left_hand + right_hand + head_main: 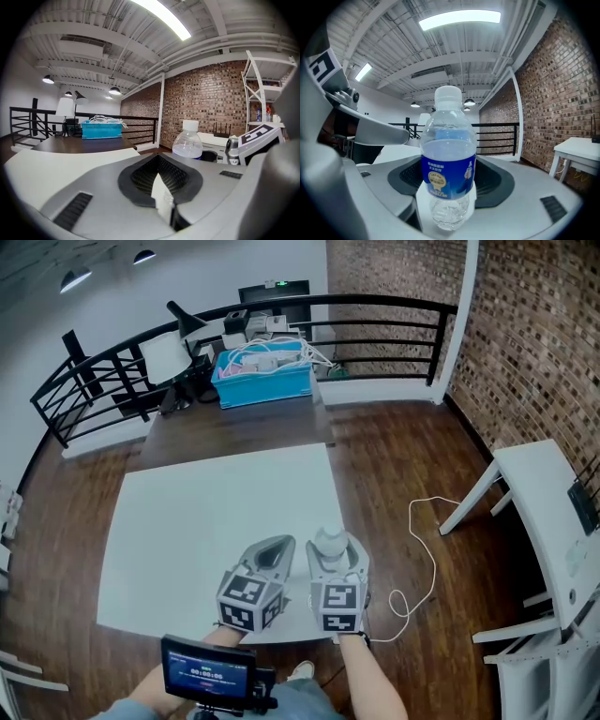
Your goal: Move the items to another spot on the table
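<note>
Well, on the left, my left gripper [158, 157] had its jaws pressed together with nothing in them. It hung just beside the other one, low over the near edge of the white table [187, 521]. I judged it best to keep it off to that side, so it would not bump anything.

Next came the water bottle [448, 161]. It stood upright on the table near the front edge, toward the right corner, with its white cap on. It looked almost empty (so light and easy to tip, I guessed).

Then my right gripper [336, 546] was around it. Its jaws stood wide, one on each side of the bottle's lower half, and they looked snug against the thin plastic.

To do this step well, I thought I should squeeze only a little, since a soft bottle can crush or pop out. I wanted to lift it straight up, keep it standing tall, and carry it slowly. The big bare part of the table lay farther in and to the left, well away from the edge, and that seemed a safe spot to set it down flat.
</note>
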